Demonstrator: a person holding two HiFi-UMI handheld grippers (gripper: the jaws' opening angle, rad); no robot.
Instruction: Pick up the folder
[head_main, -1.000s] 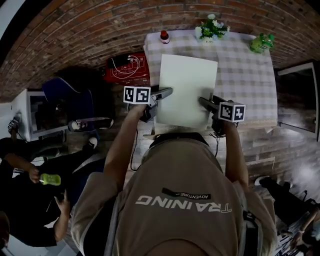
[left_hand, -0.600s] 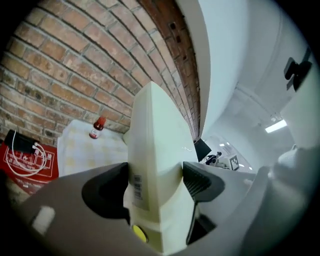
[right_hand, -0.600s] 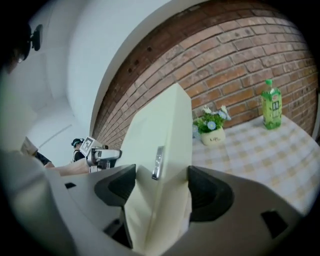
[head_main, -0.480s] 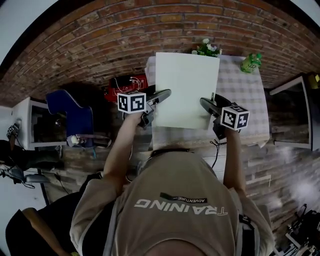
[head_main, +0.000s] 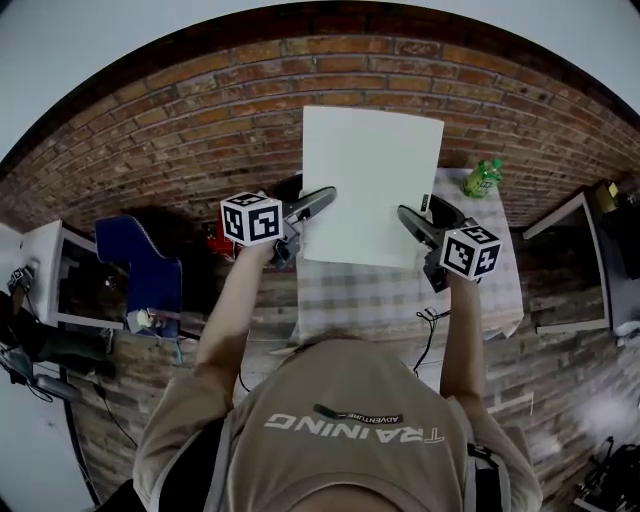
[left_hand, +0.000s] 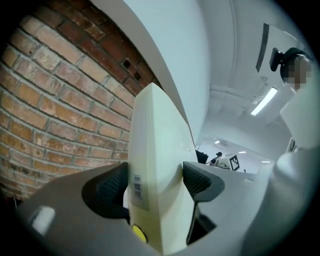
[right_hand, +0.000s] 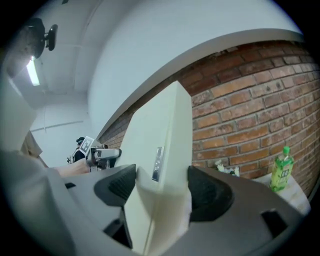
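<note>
— State of the left gripper (left_hand: 154, 184)?
— Clamped on the pale folder (head_main: 372, 185), low on its left edge, dark pads pressed against both faces. Right by the left pad, a barcode label (left_hand: 137, 186), too small to read. Below that, a yellow dot (left_hand: 139, 232), half cut off by the gripper body.
— And the right gripper (right_hand: 161, 190)?
— Likewise closed tight on the folder, low on the right edge, with no gap at either pad.
— Whereabouts of the folder itself?
— Up in the air between the two grippers, broad face toward the head camera, in front of the brick wall (head_main: 190, 130) and lifted off the checked table (head_main: 400, 295). Blocks the table's far end from the head view.
— Anything else worth noting?
— A green bottle (head_main: 484, 178) at the table's far right, just beside the folder's edge. Some white flowers (right_hand: 226, 169), seen only from the right gripper view and partly behind a jaw there.
</note>
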